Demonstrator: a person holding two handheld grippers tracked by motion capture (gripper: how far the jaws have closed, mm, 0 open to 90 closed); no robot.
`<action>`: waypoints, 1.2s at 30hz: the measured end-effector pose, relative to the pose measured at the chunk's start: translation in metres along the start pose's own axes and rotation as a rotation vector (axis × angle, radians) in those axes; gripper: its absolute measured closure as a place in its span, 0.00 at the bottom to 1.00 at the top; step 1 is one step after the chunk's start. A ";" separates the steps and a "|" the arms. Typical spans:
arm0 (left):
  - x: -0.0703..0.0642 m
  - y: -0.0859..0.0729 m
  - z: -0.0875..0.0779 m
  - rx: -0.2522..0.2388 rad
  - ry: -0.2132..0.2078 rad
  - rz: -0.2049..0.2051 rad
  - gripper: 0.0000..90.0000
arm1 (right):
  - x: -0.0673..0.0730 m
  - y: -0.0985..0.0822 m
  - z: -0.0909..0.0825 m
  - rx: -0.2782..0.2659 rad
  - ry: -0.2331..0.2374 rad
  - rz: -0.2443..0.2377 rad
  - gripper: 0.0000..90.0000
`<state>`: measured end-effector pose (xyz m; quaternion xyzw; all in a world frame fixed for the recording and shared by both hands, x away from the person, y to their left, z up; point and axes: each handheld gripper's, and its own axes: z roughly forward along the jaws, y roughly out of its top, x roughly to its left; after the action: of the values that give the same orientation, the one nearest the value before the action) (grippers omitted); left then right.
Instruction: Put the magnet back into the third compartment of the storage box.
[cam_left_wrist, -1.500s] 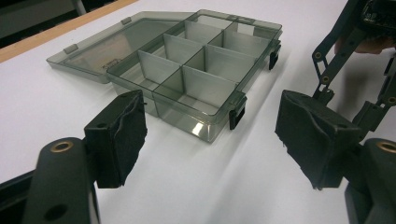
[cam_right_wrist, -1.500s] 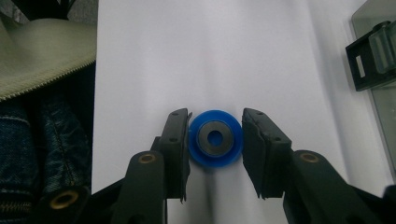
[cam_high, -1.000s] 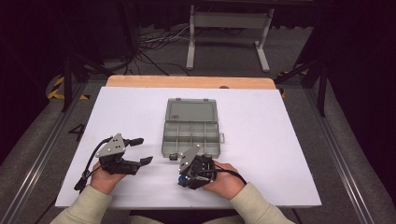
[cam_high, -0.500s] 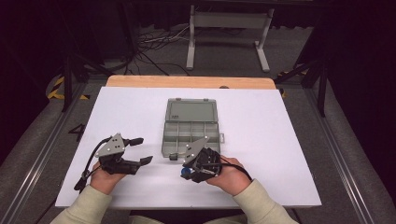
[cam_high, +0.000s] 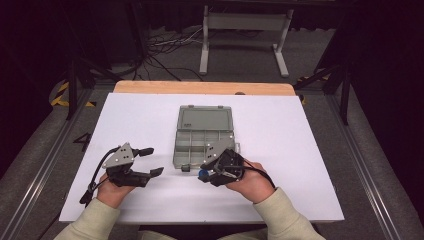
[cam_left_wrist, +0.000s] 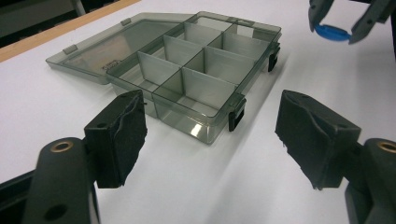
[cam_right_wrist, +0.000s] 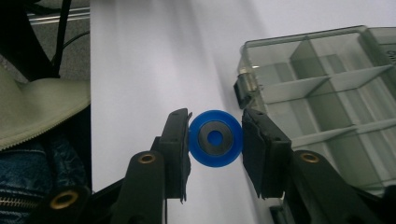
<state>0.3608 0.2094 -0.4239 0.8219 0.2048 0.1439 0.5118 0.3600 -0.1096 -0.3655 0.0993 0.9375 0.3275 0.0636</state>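
A grey see-through compartment box (cam_high: 205, 137) lies open in the middle of the white table, its lid flat behind it and its cells bare. My right gripper (cam_high: 204, 170) hovers off the box's front left corner, shut on a blue disc (cam_high: 202, 174). In the right gripper view the blue disc (cam_right_wrist: 215, 137), with a dark ring at its centre, is pinched edge to edge between the pads (cam_right_wrist: 177, 135), above the table beside the box (cam_right_wrist: 327, 84). My left gripper (cam_high: 154, 161) rests at the front left, open and holding nothing, aimed at the box (cam_left_wrist: 187, 79).
The left gripper view shows the right gripper (cam_left_wrist: 334, 23) with the disc (cam_left_wrist: 332, 31) at its top right. A wooden strip (cam_high: 200, 87) edges the table's far side. A pale sleeve (cam_right_wrist: 42, 112) lies at the left of the right gripper view.
My right gripper has risen off the table with the blue disc and shifted slightly toward the box. The left hand has stayed where it was.
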 end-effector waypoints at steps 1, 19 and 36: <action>0.000 0.000 0.000 0.000 0.000 0.000 0.28 | -0.002 0.000 -0.002 -0.003 -0.005 0.001 0.70; 0.000 0.000 0.000 0.001 0.001 0.001 0.28 | -0.041 -0.001 -0.024 -0.033 -0.104 0.083 0.70; 0.000 -0.001 0.000 0.000 0.003 -0.006 0.28 | -0.076 -0.006 -0.021 -0.020 -0.171 0.168 0.70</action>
<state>0.3610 0.2095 -0.4246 0.8211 0.2079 0.1437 0.5118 0.4295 -0.1442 -0.3488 0.2046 0.9137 0.3313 0.1166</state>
